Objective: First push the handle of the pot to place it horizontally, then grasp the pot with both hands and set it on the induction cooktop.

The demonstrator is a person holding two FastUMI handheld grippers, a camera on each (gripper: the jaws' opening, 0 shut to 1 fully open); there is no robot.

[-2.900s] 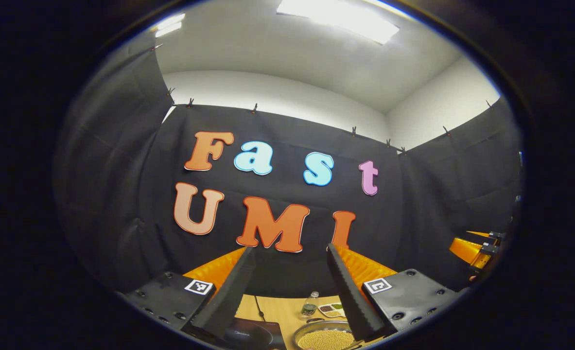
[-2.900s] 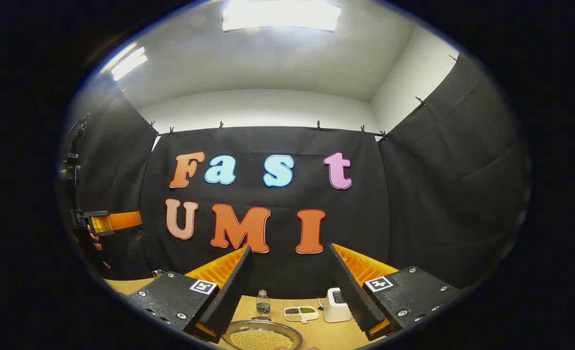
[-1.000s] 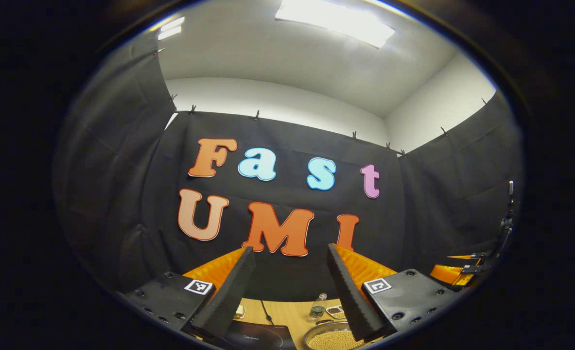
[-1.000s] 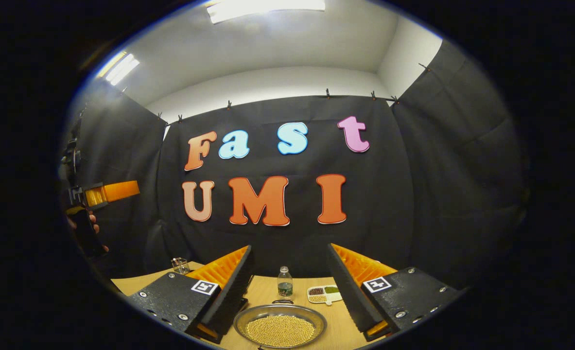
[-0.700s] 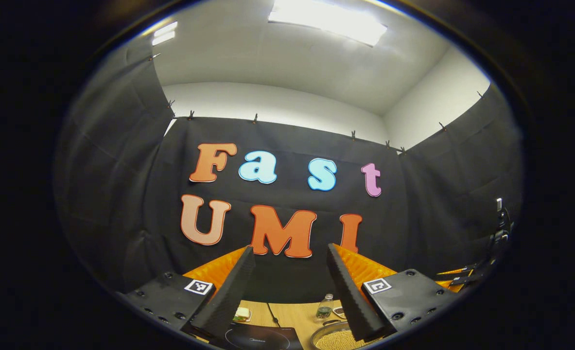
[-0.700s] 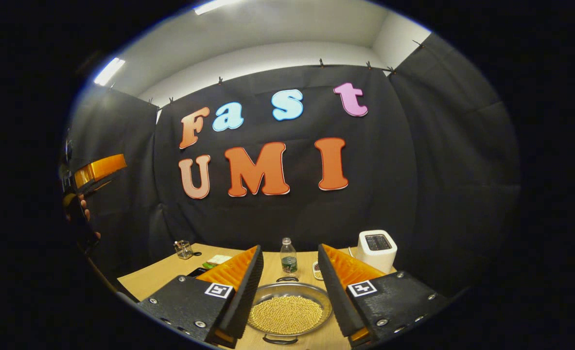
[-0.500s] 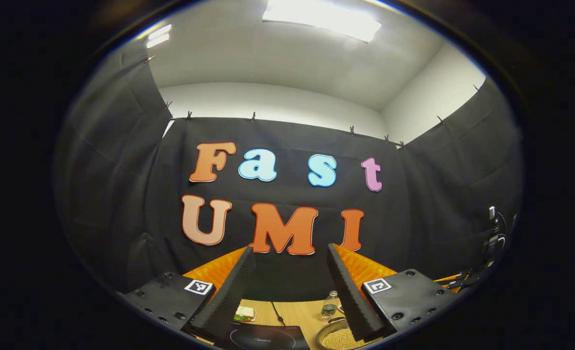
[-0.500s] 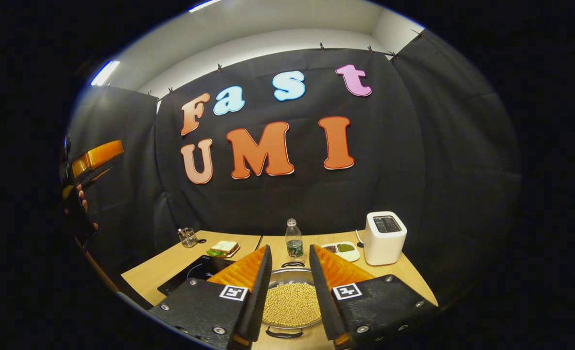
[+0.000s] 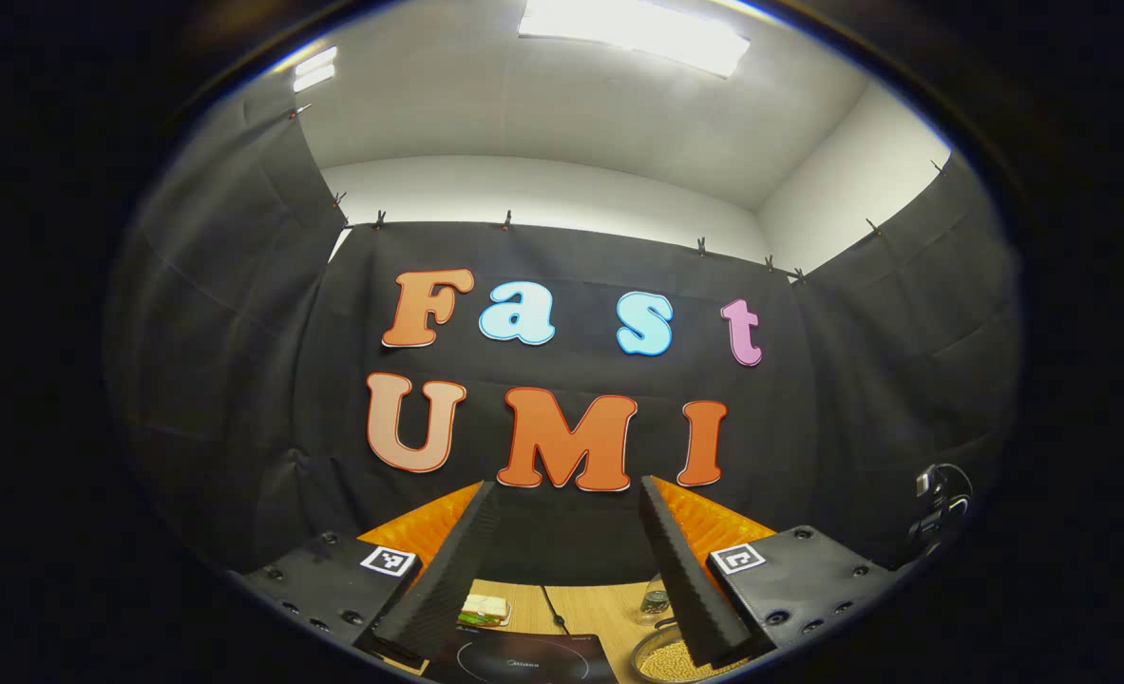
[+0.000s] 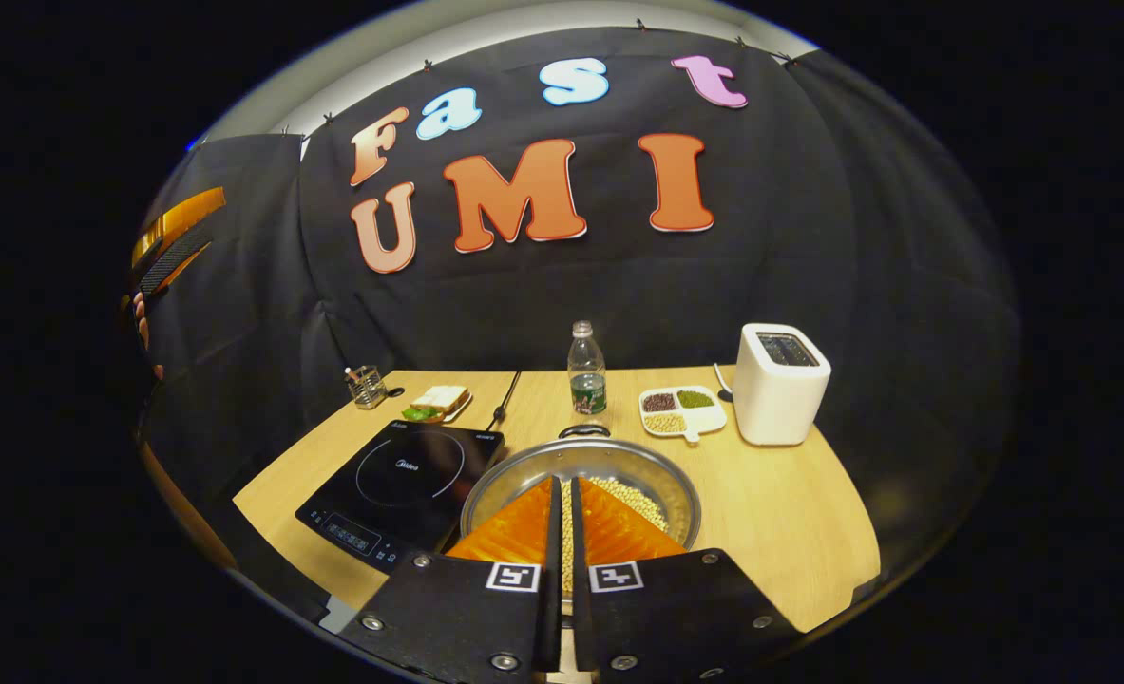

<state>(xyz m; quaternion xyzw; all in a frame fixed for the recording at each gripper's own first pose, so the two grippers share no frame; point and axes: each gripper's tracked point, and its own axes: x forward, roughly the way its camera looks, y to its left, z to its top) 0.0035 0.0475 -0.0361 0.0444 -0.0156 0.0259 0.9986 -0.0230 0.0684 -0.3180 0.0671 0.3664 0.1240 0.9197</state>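
My right gripper (image 10: 562, 489), fingers nearly closed on nothing, hangs over the round steel pot of yellow beans (image 10: 582, 484) beside the flat black induction cooktop (image 10: 400, 489), so I judge step 1, nudging its handle, comes next, the left gripper (image 9: 562, 499) gaping empty and the clear plastic bottle (image 10: 586, 380) behind.

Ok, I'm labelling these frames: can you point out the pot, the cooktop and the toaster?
pot (image 10: 661, 472): right gripper view, on its steel inner wall at the right.
cooktop (image 10: 408, 478): right gripper view, on the glass inside the ring.
toaster (image 10: 778, 399): right gripper view, on its white front.
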